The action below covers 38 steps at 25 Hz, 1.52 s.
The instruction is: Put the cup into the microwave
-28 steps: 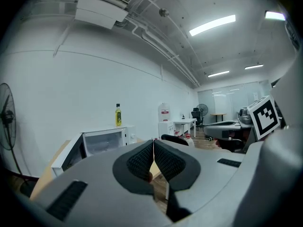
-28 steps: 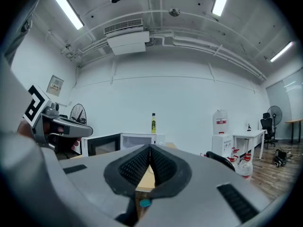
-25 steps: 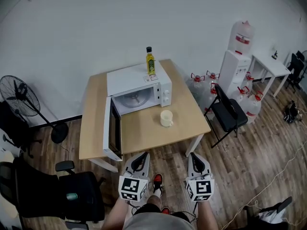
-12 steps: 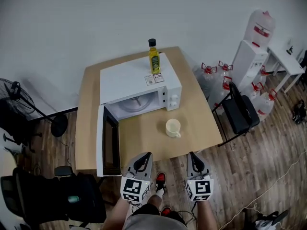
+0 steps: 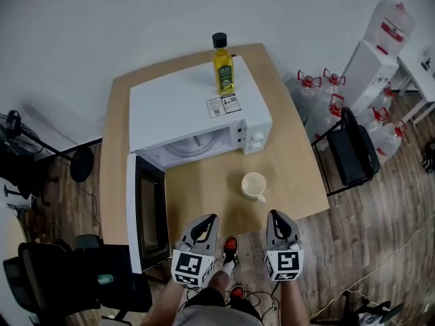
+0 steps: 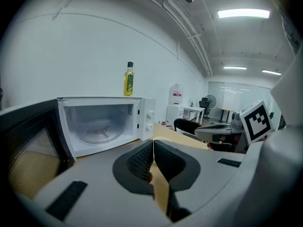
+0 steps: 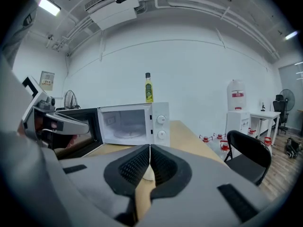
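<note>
The cup (image 5: pixel 253 186) stands upright on the surface (image 5: pixel 292 161), just in front of the microwave (image 5: pixel 197 111) and below its control knobs, handle turned toward me. The microwave door (image 5: pixel 139 216) is swung wide open to the left. An oil bottle (image 5: pixel 223 65) stands on top of the microwave.

My left hand-held gripper (image 5: pixel 207 218) hangs at the near edge of the surface in front of the microwave's open cavity. In its own view the left hand-held gripper (image 6: pixel 153 143) has both pads pressed together with nothing between them. My right hand-held gripper (image 5: pixel 275 214) sits just short of the cup, not touching it, and its own view shows the right hand-held gripper (image 7: pixel 149 148) closed and empty too.

Only the head view gives me the whole cup. The left gripper view looks into the cavity at the glass turntable (image 6: pixel 99 130). The right gripper view adds the black chair (image 7: pixel 247 157) and the water dispenser (image 7: pixel 236 109) right of the microwave.
</note>
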Each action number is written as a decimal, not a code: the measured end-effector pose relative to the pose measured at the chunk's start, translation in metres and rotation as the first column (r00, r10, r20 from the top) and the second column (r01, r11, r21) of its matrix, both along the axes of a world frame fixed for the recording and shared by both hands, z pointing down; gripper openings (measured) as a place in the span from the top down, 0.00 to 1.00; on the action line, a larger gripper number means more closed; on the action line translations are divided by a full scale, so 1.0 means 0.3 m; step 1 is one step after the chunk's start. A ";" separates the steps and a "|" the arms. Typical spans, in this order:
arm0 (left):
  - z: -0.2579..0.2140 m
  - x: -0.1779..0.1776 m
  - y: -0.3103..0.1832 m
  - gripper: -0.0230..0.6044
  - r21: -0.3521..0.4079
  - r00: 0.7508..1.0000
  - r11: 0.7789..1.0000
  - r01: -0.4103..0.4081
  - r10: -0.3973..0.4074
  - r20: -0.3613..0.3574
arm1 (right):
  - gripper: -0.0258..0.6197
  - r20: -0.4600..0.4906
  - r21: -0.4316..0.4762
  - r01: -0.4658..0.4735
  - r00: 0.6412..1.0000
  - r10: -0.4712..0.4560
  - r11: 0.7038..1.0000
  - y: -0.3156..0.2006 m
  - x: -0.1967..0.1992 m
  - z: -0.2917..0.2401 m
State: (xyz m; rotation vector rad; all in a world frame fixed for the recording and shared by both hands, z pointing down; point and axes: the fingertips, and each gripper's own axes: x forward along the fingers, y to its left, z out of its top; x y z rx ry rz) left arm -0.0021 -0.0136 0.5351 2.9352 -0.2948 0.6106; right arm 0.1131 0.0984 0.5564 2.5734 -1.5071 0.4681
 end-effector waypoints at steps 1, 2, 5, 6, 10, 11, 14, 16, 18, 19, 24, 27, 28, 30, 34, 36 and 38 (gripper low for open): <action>0.014 0.006 -0.011 0.92 -0.004 1.000 1.000 0.002 -0.002 0.007 | 0.93 0.007 -0.006 0.005 1.000 -0.004 1.000 -0.013 0.010 0.019; 0.029 0.012 -0.020 0.92 -0.008 1.000 1.000 0.003 -0.003 0.014 | 0.93 0.015 -0.014 0.010 1.000 -0.010 1.000 -0.026 0.019 0.040; 0.068 0.025 -0.038 0.92 -0.018 0.999 1.000 0.002 -0.001 0.034 | 0.93 0.044 -0.042 0.029 0.999 -0.027 0.999 -0.056 0.040 0.107; 0.078 0.029 -0.043 0.92 -0.021 0.999 1.000 0.002 -0.001 0.039 | 0.93 0.056 -0.049 0.038 0.998 -0.036 0.998 -0.065 0.043 0.128; 0.112 0.040 -0.066 0.92 -0.027 0.999 1.000 0.004 -0.003 0.053 | 0.87 0.088 -0.072 0.065 0.994 -0.059 0.995 -0.096 0.052 0.196; 0.119 0.042 -0.072 0.92 -0.030 0.998 1.000 0.005 -0.004 0.057 | 0.81 0.097 -0.078 0.075 0.993 -0.067 0.994 -0.103 0.051 0.212; 0.138 0.049 -0.087 0.92 -0.034 0.998 0.999 0.007 -0.004 0.068 | 0.74 0.115 -0.112 0.094 0.990 -0.081 0.989 -0.119 0.057 0.267; 0.155 0.051 -0.095 0.92 -0.035 0.997 0.999 0.004 -0.002 0.074 | 0.73 0.117 -0.129 0.092 0.990 -0.077 0.987 -0.126 0.065 0.298; 0.172 0.054 -0.100 0.92 -0.042 0.997 0.999 0.003 0.000 0.083 | 0.73 0.124 -0.139 0.093 0.989 -0.076 0.986 -0.133 0.073 0.326; 0.180 0.057 -0.102 0.92 -0.046 0.996 0.999 0.003 0.001 0.086 | 0.73 0.127 -0.143 0.094 0.989 -0.075 0.985 -0.137 0.076 0.339; 0.217 0.064 -0.109 0.92 -0.051 0.995 0.999 0.000 0.005 0.104 | 0.73 0.131 -0.153 0.089 0.989 -0.069 0.984 -0.154 0.096 0.371; 0.224 0.072 -0.106 0.92 -0.058 0.994 0.998 -0.008 0.014 0.105 | 0.73 0.132 -0.159 0.097 0.988 -0.077 0.983 -0.162 0.097 0.382; 0.223 0.074 -0.107 0.92 -0.058 0.995 0.998 -0.010 0.016 0.102 | 0.73 0.132 -0.160 0.103 0.988 -0.082 0.982 -0.167 0.096 0.385; 0.225 0.074 -0.110 0.92 -0.059 0.995 0.998 -0.011 0.017 0.102 | 0.75 0.131 -0.164 0.111 0.987 -0.089 0.980 -0.174 0.093 0.389; 0.242 0.060 -0.119 0.92 -0.067 0.993 0.998 -0.006 0.014 0.117 | 0.79 0.126 -0.165 0.120 0.987 -0.100 0.979 -0.188 0.087 0.394; 0.241 0.056 -0.126 0.92 -0.071 0.993 0.997 0.001 0.007 0.116 | 0.82 0.121 -0.171 0.130 0.987 -0.110 0.977 -0.195 0.082 0.397; 0.247 0.048 -0.131 0.92 -0.070 0.992 0.998 0.005 0.004 0.123 | 0.87 0.110 -0.178 0.142 0.986 -0.124 0.974 -0.202 0.076 0.398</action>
